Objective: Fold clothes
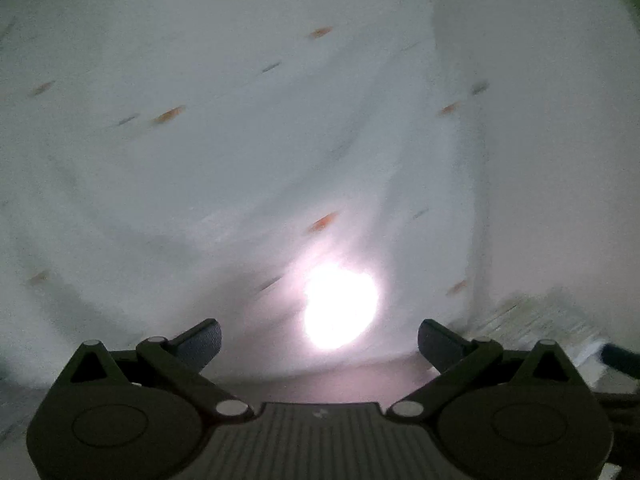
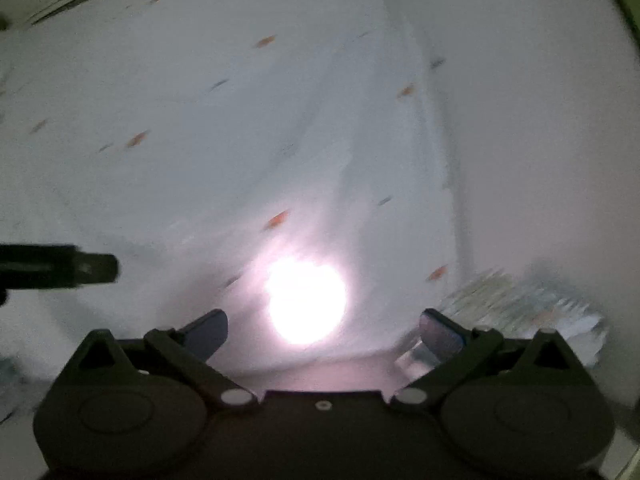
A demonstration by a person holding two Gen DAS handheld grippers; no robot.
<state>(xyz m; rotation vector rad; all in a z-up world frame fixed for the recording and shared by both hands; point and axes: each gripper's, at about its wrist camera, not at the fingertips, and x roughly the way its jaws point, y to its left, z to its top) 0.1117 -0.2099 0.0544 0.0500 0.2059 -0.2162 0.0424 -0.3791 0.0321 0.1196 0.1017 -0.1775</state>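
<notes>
A: Left wrist view first. What's around?

B: A white garment (image 1: 224,140) with small orange and grey flecks fills nearly the whole picture, blurred. Its right edge runs down from the top to near the right finger. Beyond that edge lies a plain pale surface (image 1: 560,160), bare and roomy. A bright round glare (image 1: 340,308) sits on the cloth just ahead of the fingers.

A: Anything else?

B: One striped, blurred item (image 1: 536,320) at lower right, just beside the garment's edge, and a dark tip (image 1: 620,356) poking in at the far right. I cannot tell what it is.

A: And the left gripper (image 1: 319,342)?

B: Its two fingers are spread wide, nothing between them. The cloth's lower hem lies just ahead.

A: Right wrist view?

B: Same garment (image 2: 200,140), same glare (image 2: 306,300), edge again running down the right side with open pale surface (image 2: 540,140) past it. One striped item (image 2: 520,300) lies beside the right finger. One dark bar (image 2: 60,270) reaches in from the left above the cloth.

A: The right gripper (image 2: 324,336)?

B: Released, two fingers wide apart, empty. I count roughly six orange flecks here, though blur makes that uncertain.
</notes>
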